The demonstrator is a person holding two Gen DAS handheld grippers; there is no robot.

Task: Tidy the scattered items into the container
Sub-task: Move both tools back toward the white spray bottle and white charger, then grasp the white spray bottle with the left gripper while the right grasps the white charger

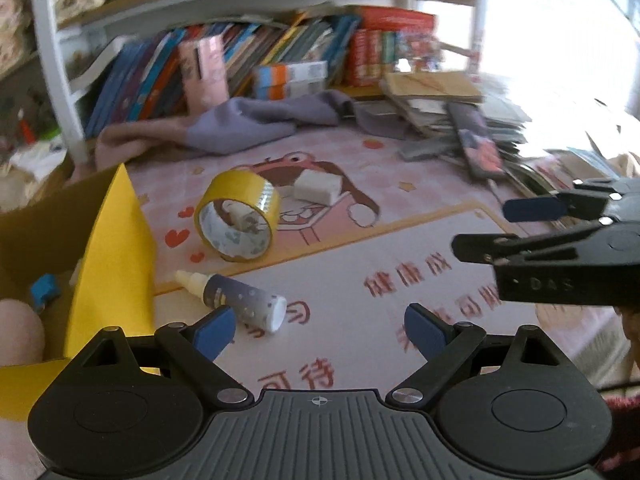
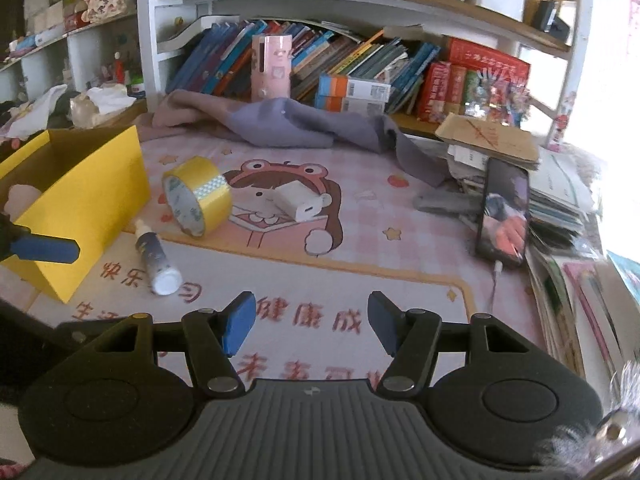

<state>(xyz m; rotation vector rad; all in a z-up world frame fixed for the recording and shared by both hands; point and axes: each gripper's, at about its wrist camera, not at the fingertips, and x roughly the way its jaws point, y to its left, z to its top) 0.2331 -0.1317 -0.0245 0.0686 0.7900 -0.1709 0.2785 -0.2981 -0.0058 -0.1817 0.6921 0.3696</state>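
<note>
Hovering low over the pink cartoon-printed desk mat (image 2: 400,240), the left gripper (image 1: 320,330) has its blue-padded jaws spread wide with nothing between them. Just ahead of its left finger lies the small spray bottle with a dark speckled body and white cap (image 1: 240,300), on its side, cap end toward the camera and pale nozzle pointing at the open yellow cardboard box (image 1: 108,256). In that view the left pad looks to sit right beside the bottle's cap end; whether they touch I cannot tell.

The right gripper (image 2: 312,326) is likewise released, jaws apart and empty, above the mat's red printed characters. From its view the bottle (image 2: 156,258) lies well to the left of the jaws, just beside the box's (image 2: 92,200) near wall.

Beyond the bottle stands the roll of yellow packing tape (image 1: 236,216) on its edge, tilted, near the box's corner but apart from it. A white rectangular charger block (image 2: 300,202) rests on the cartoon figure's face, just right of the tape (image 2: 198,196). Inside the box a small blue item (image 1: 42,290) shows; what it is I cannot tell.

At the mat's right edge a black smartphone (image 2: 502,216) leans with its screen lit against a stack of papers. A grey-purple cloth (image 2: 288,124) lies crumpled along the back, before a shelf of books.
</note>
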